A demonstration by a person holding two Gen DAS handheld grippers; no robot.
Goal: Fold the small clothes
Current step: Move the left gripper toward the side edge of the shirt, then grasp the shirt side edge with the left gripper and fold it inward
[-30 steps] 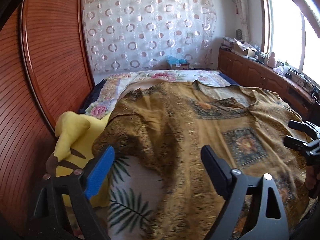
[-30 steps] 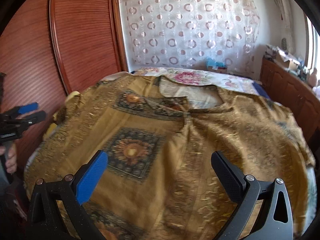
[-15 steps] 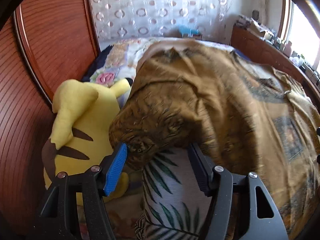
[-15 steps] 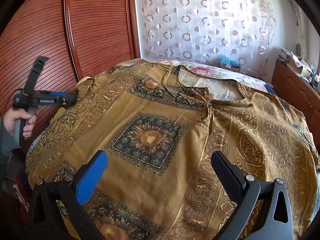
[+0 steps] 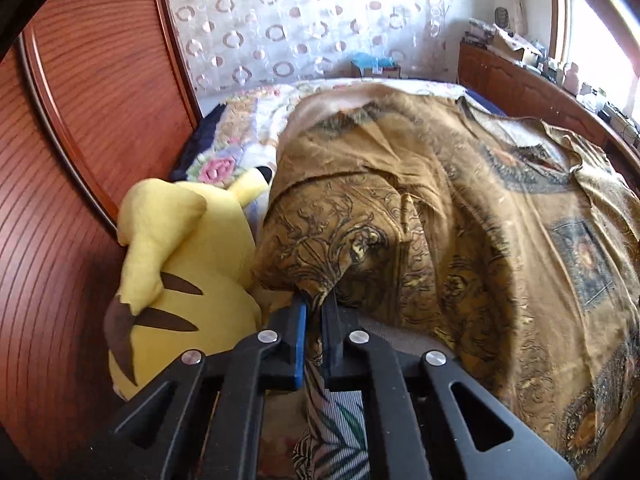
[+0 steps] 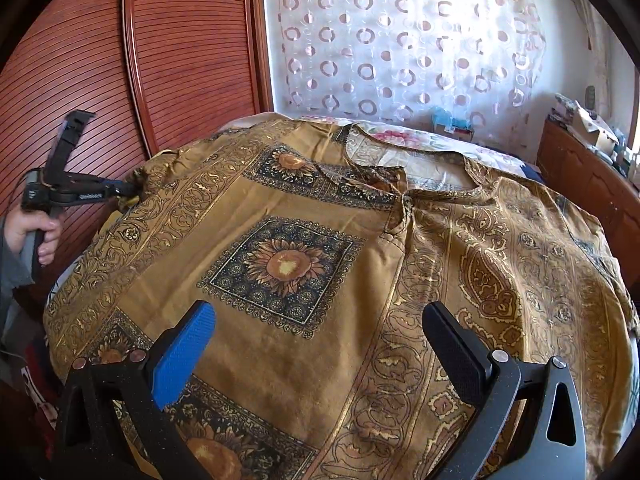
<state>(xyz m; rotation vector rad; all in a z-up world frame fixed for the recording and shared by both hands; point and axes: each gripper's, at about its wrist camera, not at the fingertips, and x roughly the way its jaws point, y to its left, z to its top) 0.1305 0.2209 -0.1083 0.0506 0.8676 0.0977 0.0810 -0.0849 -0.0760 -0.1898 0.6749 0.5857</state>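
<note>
A brown-gold patterned shirt (image 6: 320,240) lies spread face up on the bed, collar toward the far wall. In the left wrist view the shirt (image 5: 460,240) has its left sleeve end bunched up. My left gripper (image 5: 314,308) is shut on that sleeve edge (image 5: 320,288); it also shows in the right wrist view (image 6: 128,190), held by a hand at the shirt's far left. My right gripper (image 6: 316,332) is open and empty, hovering over the shirt's lower front near the sunflower square (image 6: 284,266).
A yellow plush toy (image 5: 176,272) lies by the red wooden wardrobe (image 5: 80,120) left of the shirt. A leaf-print sheet (image 5: 340,420) shows under the sleeve. A wooden cabinet (image 6: 588,176) with clutter runs along the right. A curtain (image 6: 400,48) hangs behind the bed.
My left gripper moved in onto the sleeve end and shut on it. My right gripper stayed open and moved slightly closer over the shirt front.
</note>
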